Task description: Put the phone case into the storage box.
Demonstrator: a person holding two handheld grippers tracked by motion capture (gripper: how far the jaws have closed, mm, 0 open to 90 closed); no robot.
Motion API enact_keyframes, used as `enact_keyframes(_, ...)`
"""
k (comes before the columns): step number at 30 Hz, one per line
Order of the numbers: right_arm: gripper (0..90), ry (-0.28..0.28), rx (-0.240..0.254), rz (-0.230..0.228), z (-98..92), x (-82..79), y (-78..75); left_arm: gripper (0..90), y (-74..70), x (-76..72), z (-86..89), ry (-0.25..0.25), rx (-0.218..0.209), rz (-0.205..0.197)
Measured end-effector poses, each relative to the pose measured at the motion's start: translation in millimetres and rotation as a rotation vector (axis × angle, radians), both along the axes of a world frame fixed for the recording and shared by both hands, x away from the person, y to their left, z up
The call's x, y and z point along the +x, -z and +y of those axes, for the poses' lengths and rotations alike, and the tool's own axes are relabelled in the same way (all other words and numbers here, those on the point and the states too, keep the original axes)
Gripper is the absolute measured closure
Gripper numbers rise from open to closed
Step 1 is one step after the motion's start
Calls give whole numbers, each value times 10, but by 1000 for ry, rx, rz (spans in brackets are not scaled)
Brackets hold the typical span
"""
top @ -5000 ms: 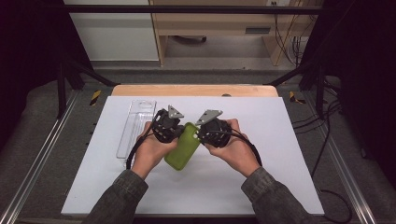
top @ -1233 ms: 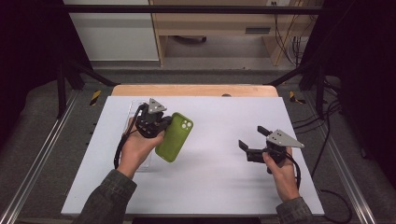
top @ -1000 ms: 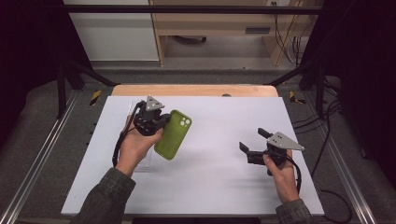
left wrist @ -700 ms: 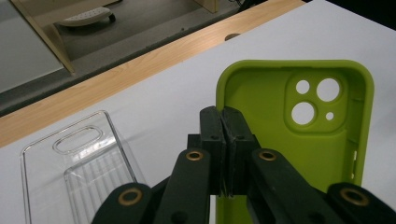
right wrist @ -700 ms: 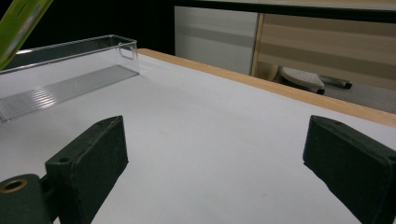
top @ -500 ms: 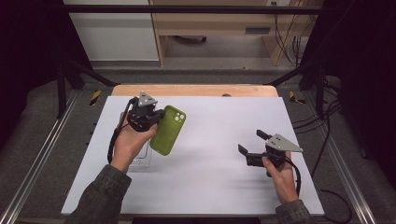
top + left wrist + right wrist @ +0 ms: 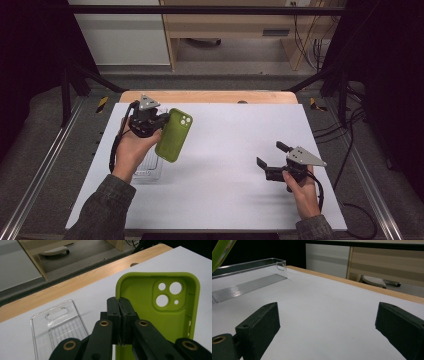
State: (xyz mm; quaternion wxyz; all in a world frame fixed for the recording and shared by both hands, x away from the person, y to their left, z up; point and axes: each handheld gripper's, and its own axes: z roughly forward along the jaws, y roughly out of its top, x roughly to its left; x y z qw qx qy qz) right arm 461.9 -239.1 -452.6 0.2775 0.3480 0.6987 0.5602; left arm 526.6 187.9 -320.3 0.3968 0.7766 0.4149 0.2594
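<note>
The left gripper (image 7: 119, 315), jaws clamped on the green phone case's (image 7: 160, 315) side wall, held it above the clear tray (image 7: 60, 327), presumably for placing; the right gripper (image 7: 272, 160) rested wide open, empty.

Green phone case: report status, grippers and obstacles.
Left gripper shut on soft green phone case, held off the table. Right gripper open, empty. Clear plastic tray below; nothing blocking.

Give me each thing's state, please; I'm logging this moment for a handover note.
Green phone case: empty, held off the table by its edge.
Clear tray: empty, lying on the table.
Left tool: shut on the green phone case.
Right tool: open, holding nothing.
</note>
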Motion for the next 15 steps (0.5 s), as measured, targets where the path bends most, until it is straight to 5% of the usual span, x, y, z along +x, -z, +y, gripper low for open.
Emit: enact_keyframes(15,38,-11,5,2,6,2,15,875,-52,43,191,-44,-24,-31)
